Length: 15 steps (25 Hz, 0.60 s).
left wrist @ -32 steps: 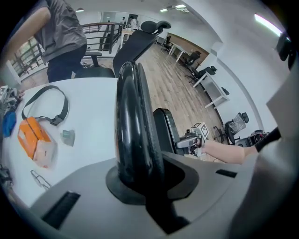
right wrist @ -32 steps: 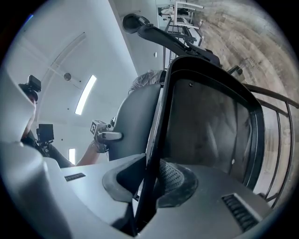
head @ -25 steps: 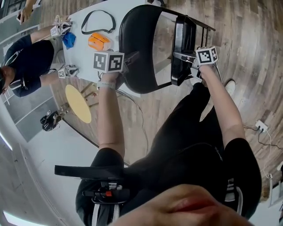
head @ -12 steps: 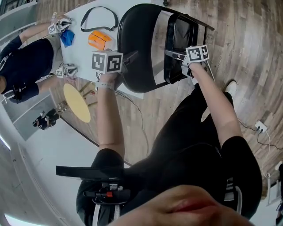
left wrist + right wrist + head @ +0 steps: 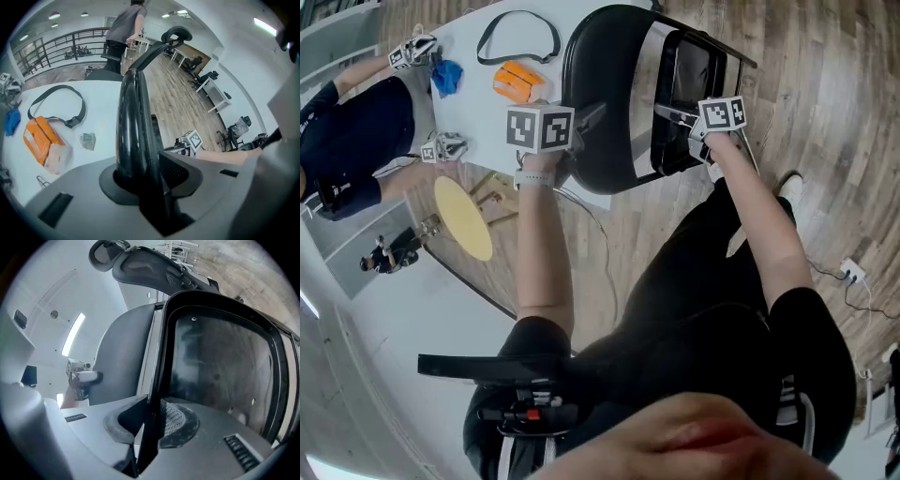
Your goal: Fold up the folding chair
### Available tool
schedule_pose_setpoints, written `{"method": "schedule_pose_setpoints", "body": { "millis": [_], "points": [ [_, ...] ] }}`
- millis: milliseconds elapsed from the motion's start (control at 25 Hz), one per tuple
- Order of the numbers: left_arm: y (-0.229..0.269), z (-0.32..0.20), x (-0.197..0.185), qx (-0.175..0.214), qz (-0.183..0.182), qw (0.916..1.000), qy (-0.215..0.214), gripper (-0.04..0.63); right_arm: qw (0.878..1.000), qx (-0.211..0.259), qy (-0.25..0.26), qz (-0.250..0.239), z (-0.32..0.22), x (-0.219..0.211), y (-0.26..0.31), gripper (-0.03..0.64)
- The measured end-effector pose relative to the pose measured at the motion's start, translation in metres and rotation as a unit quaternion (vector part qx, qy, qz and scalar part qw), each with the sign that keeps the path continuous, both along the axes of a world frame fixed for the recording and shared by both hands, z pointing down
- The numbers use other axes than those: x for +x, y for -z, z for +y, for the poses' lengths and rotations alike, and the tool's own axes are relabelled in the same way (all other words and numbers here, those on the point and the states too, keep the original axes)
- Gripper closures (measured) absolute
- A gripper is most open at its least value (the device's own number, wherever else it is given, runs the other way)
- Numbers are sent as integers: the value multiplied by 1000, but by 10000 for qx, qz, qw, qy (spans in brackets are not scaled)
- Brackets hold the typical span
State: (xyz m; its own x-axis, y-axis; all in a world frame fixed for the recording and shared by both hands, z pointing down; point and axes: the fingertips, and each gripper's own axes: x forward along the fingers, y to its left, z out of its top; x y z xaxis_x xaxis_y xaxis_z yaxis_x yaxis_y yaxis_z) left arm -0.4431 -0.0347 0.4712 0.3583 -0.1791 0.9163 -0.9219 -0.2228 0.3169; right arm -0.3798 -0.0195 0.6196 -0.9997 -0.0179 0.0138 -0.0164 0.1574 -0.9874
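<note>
The black folding chair stands on the wooden floor beside a white table (image 5: 464,103). Its curved backrest (image 5: 600,94) is on the left and its seat (image 5: 689,75) is swung up close beside it. My left gripper (image 5: 586,117) holds the backrest's edge (image 5: 133,117). Its jaws have just been opening a little, but the edge still sits between them against both pads. My right gripper (image 5: 675,115) is shut on the thin rim of the seat (image 5: 220,366), which runs straight down between its jaws.
On the table lie an orange pouch (image 5: 516,82), a black strap (image 5: 82,101) and a blue cloth (image 5: 445,78). Another person (image 5: 347,131) works at its far side with grippers. A yellow round disc (image 5: 464,217) stands below the table, and a wall socket (image 5: 853,270) with a cable lies right.
My right gripper has moved left with the seat, bringing it closer to the backrest. The left gripper has barely shifted on the backrest.
</note>
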Motion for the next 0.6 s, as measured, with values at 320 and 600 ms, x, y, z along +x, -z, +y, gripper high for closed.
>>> {"method": "schedule_pose_setpoints", "body": {
  "millis": [320,600],
  "points": [
    [32,-19,-22,878,-122,9935,710,388,9977,359,-76,574,-17,16,-2,444],
    [69,-9,-28,1494,-180,9840,953,387,9920,569,110,1119,-9,48,2,391]
  ]
}}
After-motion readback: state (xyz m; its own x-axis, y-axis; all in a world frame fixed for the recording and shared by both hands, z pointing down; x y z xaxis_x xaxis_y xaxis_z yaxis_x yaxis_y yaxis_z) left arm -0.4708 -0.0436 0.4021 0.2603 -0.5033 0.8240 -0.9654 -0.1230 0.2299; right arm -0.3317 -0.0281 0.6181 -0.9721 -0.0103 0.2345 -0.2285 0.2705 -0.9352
